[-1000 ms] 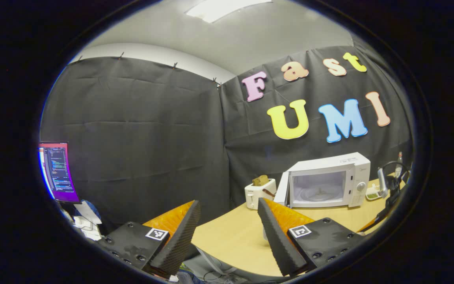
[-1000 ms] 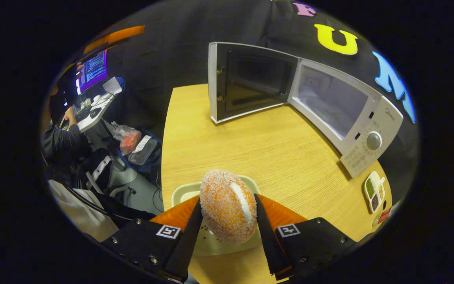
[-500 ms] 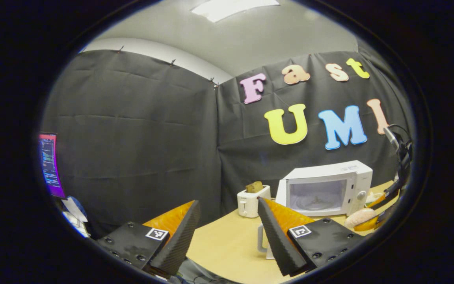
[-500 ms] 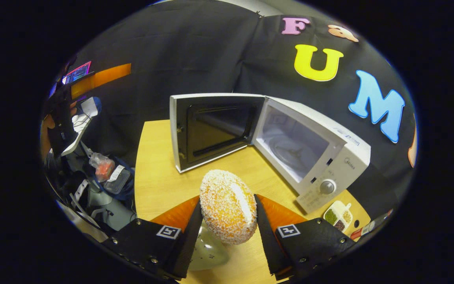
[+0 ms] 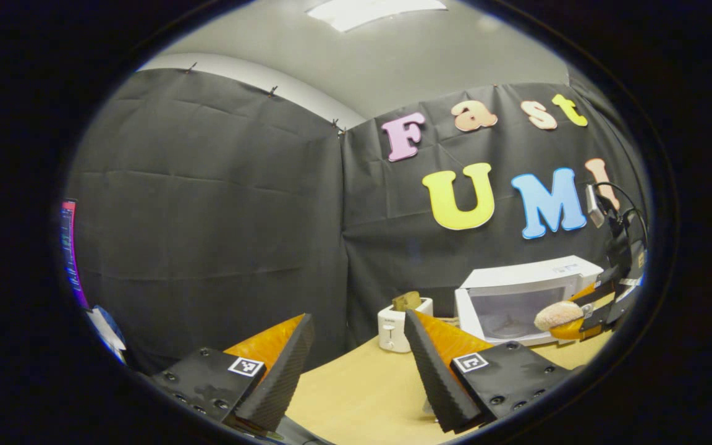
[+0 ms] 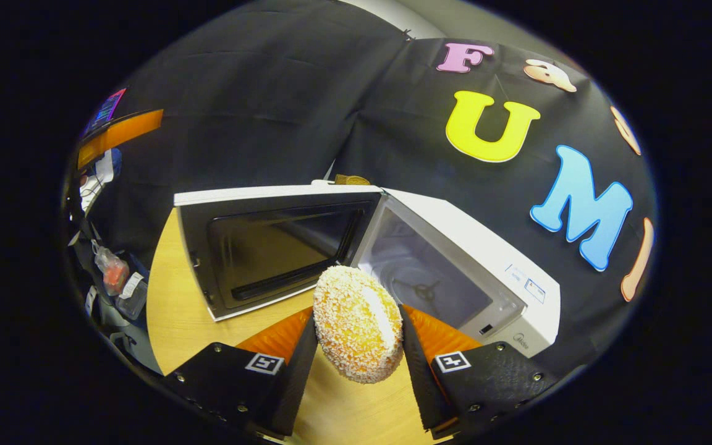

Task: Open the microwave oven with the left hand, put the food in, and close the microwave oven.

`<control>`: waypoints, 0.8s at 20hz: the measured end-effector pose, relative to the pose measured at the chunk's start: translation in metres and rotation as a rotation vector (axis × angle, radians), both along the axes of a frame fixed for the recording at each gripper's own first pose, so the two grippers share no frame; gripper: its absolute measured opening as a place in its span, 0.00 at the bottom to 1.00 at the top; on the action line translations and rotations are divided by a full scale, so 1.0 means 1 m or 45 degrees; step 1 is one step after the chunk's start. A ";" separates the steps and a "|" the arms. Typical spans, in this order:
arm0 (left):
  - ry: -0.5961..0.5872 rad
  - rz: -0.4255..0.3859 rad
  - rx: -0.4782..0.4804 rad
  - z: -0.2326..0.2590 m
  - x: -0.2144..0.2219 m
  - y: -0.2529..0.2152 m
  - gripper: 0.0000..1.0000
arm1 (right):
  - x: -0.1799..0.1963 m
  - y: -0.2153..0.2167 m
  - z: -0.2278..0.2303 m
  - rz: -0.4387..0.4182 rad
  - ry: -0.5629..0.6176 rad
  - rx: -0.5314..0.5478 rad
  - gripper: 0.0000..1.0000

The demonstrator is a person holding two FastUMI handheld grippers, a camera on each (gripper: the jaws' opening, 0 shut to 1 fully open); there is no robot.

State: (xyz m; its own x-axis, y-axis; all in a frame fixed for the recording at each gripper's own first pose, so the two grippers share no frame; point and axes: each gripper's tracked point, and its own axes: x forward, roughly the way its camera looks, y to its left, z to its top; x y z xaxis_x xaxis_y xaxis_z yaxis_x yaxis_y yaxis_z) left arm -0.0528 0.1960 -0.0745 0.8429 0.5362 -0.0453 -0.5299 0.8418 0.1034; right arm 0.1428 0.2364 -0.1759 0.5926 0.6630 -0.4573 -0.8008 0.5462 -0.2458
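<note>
A white microwave (image 6: 492, 253) stands on the wooden table with its door (image 6: 269, 247) swung wide to the left and the lit cavity (image 6: 424, 278) showing. My right gripper (image 6: 356, 346) is shut on a round sugar-coated bun (image 6: 356, 321), held in the air just before the cavity's mouth. In the left gripper view the microwave (image 5: 529, 290) sits far right, with the right gripper (image 5: 597, 309) and the bun (image 5: 557, 314) in front of it. My left gripper (image 5: 356, 364) is open with nothing between its fingers, off to the left above the table.
A white toaster (image 5: 400, 322) with a slice of bread in it stands left of the microwave on the wooden table (image 5: 362, 389). A desk with a screen (image 6: 104, 110) and clutter lies beyond the table's left edge.
The right gripper has lifted the bun off its plate and carried it forward to the open microwave's mouth. The left gripper view has swung slightly, with the microwave now farther right.
</note>
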 end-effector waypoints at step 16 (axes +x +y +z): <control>0.115 -0.014 -0.028 -0.044 0.020 0.073 0.98 | 0.150 0.049 -0.081 -0.227 -0.336 -0.246 0.74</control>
State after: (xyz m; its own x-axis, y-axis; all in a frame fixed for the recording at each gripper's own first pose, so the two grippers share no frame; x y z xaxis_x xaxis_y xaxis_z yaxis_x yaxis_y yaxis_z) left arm -0.0324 0.2694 -0.1188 0.8407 0.5249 -0.1331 -0.5099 0.8501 0.1315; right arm 0.2926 0.2851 -0.2572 0.8052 0.4552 -0.3800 -0.5926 0.5944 -0.5437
